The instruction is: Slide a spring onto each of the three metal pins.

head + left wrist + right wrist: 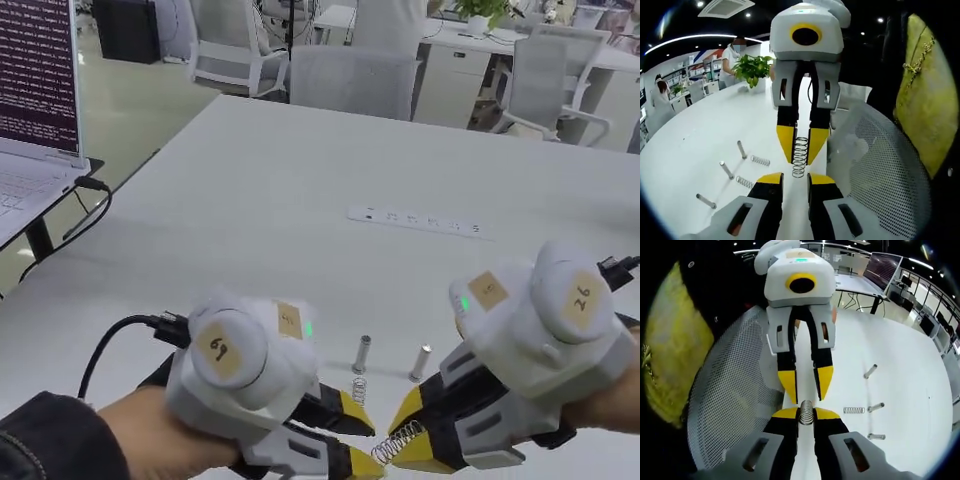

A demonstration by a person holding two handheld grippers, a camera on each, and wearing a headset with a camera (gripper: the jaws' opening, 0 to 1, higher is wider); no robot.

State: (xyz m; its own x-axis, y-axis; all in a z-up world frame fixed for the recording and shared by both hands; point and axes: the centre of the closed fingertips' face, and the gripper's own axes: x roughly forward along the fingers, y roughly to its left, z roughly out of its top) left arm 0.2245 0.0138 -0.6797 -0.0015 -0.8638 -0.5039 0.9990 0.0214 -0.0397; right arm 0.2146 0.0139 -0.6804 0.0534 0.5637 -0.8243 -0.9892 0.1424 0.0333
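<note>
Right gripper (806, 412) is clamping a spring (799, 156) across its coils, with the spring running out along the jaws toward the left gripper (795, 178). Left gripper is facing it nose to nose with its jaws parted. Its tips are sitting right at the spring's free end with a gap showing on either side, so it's gripping nothing. Both are hovering at the near edge of the tabletop (250, 180), apart from the pins.

Three pins (726, 170) are sitting in a row just in from that near edge, all looking bare. Two loose springs (760, 160) are lying flat just beside them, not threaded on. Power strip (420, 221) is lying well beyond, mid-tabletop.

Handling, my read:
- **Spring:** it's looking light, thin-wire and soft. It's likely squashing or kinking under a hard pinch, and pinging out if squeezed off-centre.
- **Where to hold:** better gripping it lightly across the coils near one end, leaving the bore and leading end free to go over the pin tip.
- **Pins:** they're looking stiff, smooth and small. Can't tell whether they're fixed. If loose, they're probably rolling when nudged, so one gripper should be steadying a pin while the other is feeding the spring on.
</note>
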